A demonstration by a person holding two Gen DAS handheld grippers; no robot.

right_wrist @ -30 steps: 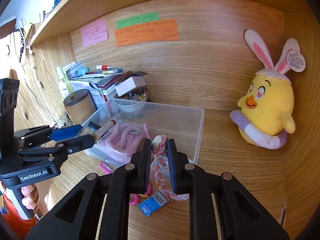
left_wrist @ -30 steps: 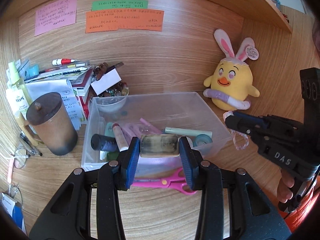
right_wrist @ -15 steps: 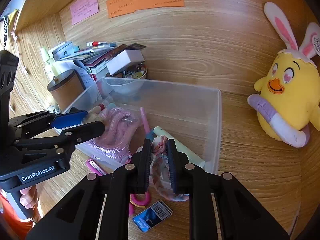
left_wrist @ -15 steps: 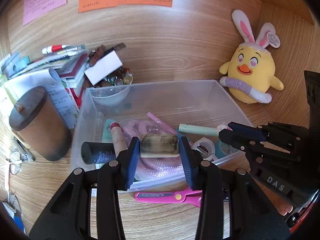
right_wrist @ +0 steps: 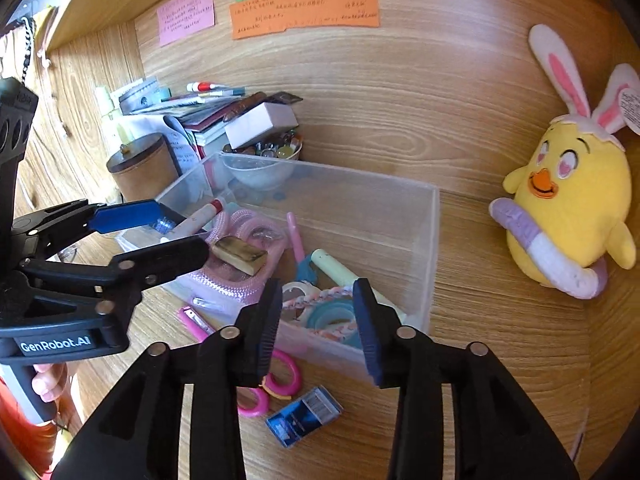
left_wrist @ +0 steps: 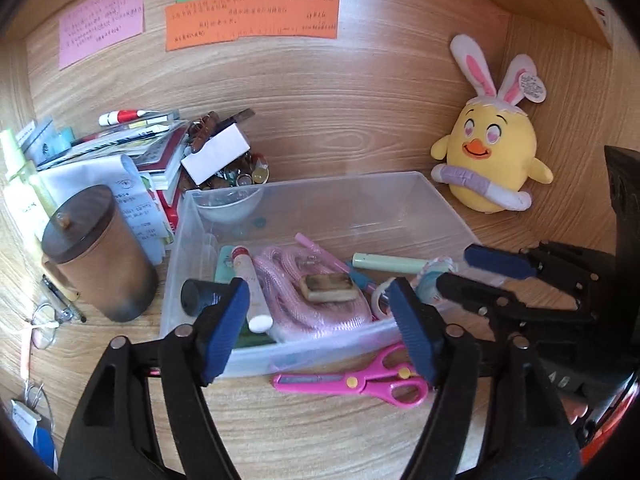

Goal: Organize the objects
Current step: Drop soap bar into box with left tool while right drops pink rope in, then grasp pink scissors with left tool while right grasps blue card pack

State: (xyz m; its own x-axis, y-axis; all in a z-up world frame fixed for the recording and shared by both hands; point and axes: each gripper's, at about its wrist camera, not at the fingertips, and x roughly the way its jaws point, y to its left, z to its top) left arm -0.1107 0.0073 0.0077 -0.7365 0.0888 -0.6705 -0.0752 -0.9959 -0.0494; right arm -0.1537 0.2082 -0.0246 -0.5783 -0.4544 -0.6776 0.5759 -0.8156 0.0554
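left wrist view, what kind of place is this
Probably a home study desk nook under a shelf: handwritten paper notes stuck on the wood back panel, a stack of books and pens, and a yellow plush chick with bunny ears.

Clear plastic bin (left_wrist: 400,188) on the wooden desk, brown rectangular block (left_wrist: 329,287) lying flat atop coiled pink rope (left_wrist: 320,312) inside, pink-and-white braided cord (right_wrist: 316,295) over blue tape rolls (right_wrist: 332,316) at the bin's near corner

— Which colours show near the clear bin (left_wrist: 404,196)?
— Pink scissors (left_wrist: 352,384), a blue card (right_wrist: 304,416).
— And far right?
— A yellow chick (left_wrist: 492,160) with pink-and-white ears; orange, green and pink notes (left_wrist: 252,16).
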